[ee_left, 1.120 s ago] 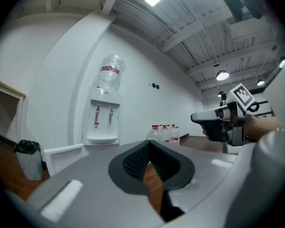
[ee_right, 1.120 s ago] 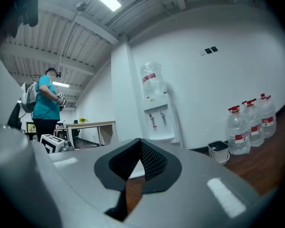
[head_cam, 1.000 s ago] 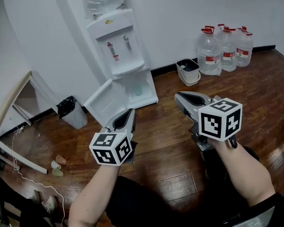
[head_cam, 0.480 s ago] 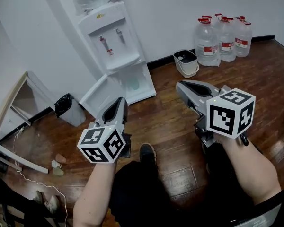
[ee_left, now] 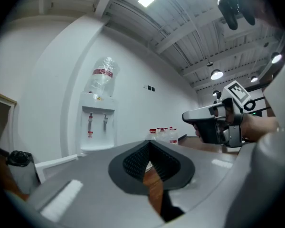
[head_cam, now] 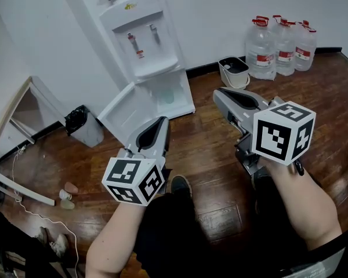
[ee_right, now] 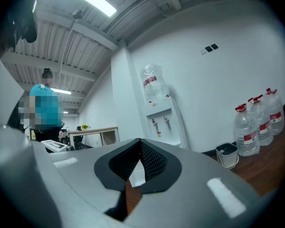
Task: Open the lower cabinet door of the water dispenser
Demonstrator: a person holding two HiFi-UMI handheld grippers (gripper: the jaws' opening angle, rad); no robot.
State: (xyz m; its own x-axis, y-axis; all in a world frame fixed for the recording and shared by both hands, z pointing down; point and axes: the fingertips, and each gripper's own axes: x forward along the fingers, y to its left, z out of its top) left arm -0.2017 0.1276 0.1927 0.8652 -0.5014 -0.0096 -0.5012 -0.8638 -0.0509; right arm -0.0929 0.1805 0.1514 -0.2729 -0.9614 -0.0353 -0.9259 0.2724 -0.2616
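While jugs [head_cam: 281,42] bear unreadable red labels, left gripper [head_cam: 162,121] and right gripper [head_cam: 218,94] sit closed.

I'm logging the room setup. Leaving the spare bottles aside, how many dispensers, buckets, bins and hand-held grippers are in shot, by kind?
water dispenser: 1
white bucket: 1
black-lined bin: 1
hand-held gripper: 2 (left hand-held gripper, right hand-held gripper)
Total: 5

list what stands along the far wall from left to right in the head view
table → bin with a black bag → water dispenser → white bucket → water jugs
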